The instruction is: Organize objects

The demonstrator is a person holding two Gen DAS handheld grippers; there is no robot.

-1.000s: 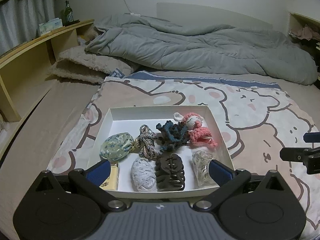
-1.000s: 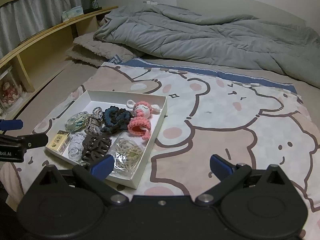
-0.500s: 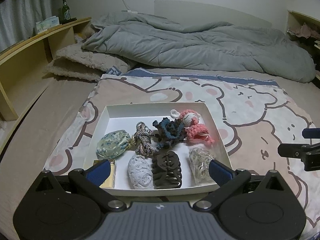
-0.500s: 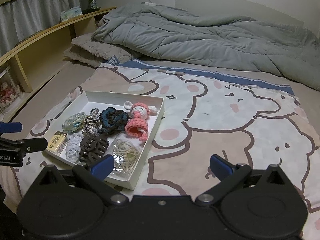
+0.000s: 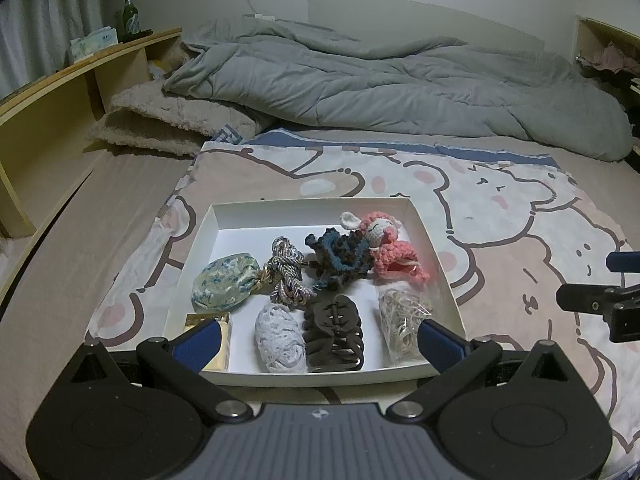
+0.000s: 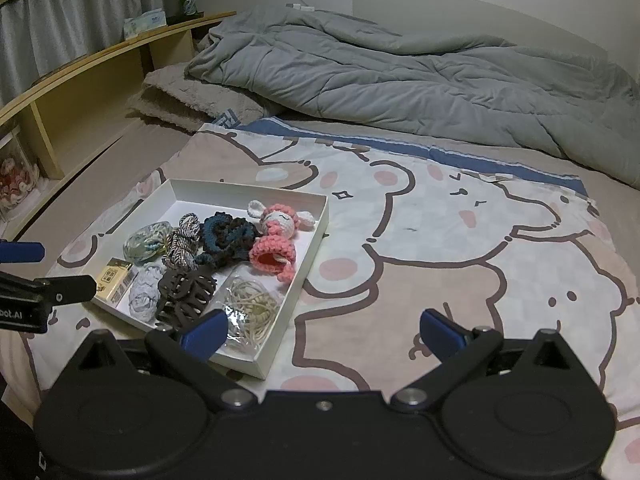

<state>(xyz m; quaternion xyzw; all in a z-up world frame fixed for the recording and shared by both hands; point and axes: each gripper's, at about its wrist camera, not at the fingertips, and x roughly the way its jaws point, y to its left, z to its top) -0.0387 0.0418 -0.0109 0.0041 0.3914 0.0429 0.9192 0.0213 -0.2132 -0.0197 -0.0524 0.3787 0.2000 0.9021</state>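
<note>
A white tray point(image 5: 312, 205) lies on the bear-print bedsheet. It holds a pink crochet doll point(image 5: 390, 248), a dark teal scrunchie point(image 5: 340, 258), a braided cord point(image 5: 286, 276), a floral pouch point(image 5: 224, 282), a white scrunchie point(image 5: 280, 338), a brown claw clip point(image 5: 334, 334), a bag of rubber bands point(image 5: 400, 316) and a small yellow box point(image 5: 222, 330). My left gripper point(image 5: 320, 340) hovers open over the tray's near edge with nothing in it. My right gripper point(image 6: 323, 330) is open and empty, to the right of the tray point(image 6: 256, 192) above the sheet.
A crumpled grey duvet point(image 5: 400, 88) covers the far half of the bed, with a fuzzy beige pillow point(image 5: 160, 124) at the back left. A wooden shelf point(image 5: 80, 68) with a bottle and a tissue pack runs along the left side. Bare printed sheet point(image 6: 460, 248) extends right of the tray.
The left wrist view has drawn back slightly, so the tray looks a little farther off. The right gripper has hardly moved. Both stay open and nothing was picked up.
</note>
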